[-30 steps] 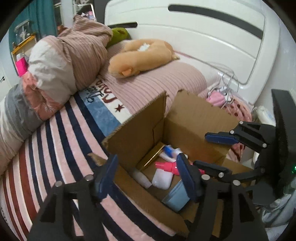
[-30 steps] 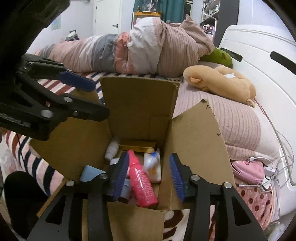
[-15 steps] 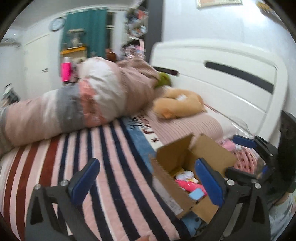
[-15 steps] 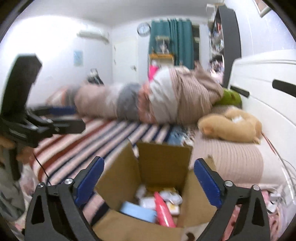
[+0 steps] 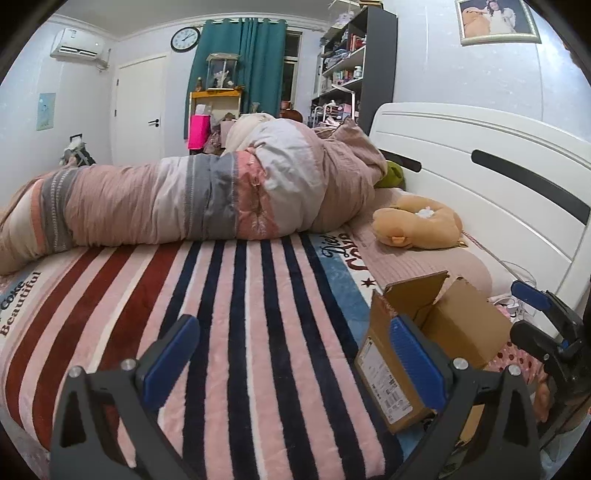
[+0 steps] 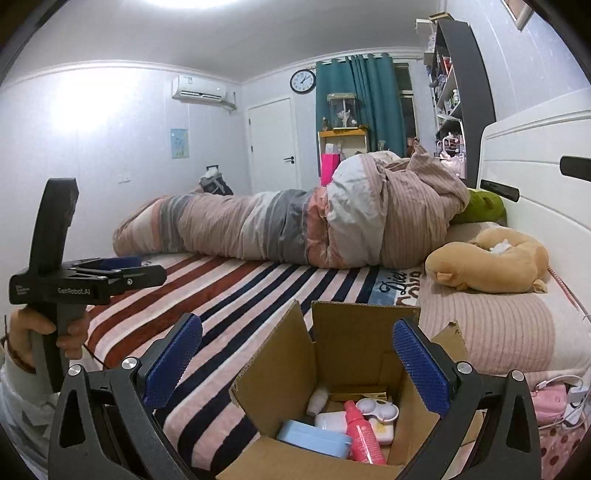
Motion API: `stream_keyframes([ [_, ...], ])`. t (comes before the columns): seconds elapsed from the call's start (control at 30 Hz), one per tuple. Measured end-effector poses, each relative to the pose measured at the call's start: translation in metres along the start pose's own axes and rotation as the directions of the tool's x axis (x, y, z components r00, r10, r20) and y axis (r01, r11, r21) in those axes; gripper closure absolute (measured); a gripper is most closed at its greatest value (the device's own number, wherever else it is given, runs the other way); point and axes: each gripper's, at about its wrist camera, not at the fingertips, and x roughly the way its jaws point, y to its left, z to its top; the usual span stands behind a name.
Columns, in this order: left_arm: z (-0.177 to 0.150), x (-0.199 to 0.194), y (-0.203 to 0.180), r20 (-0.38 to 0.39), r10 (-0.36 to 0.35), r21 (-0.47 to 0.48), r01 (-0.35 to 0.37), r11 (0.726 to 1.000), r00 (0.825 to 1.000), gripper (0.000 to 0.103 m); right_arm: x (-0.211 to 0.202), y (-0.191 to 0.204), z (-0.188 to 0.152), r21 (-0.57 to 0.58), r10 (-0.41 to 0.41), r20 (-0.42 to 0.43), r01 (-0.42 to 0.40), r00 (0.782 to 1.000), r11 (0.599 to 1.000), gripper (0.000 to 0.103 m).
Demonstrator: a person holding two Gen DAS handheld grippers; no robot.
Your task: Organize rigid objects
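Both tongs have pulled up and back from the cardboard box (image 6: 354, 373). The left tongs (image 5: 291, 360) and right tongs (image 6: 295, 360) have opened wide.

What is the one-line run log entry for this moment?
left hand-held gripper: open | right hand-held gripper: open | pink plastic spray bottle: inside brown cardboard box

Home bedroom, striped bed (image 5: 240, 332) with white headboard (image 5: 480, 166), rolled duvet (image 6: 295, 229), teal curtains (image 5: 255, 62), wall clock (image 6: 303, 81)

Sharp, evenly lit frames; ceiling light (image 6: 184, 2) glares, perhaps overexposed; fisheye bends edges.
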Motion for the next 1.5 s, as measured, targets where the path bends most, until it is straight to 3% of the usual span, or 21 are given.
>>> stream_keyframes([
  [1.5, -0.0009, -0.0003, 0.0036, 0.012, 0.035, 0.007, -0.035, 0.999, 0.999, 0.001, 0.0, -0.002, -0.0032, -0.001, 0.012, -0.005, -0.012, 1.0, 1.0, 0.0],
])
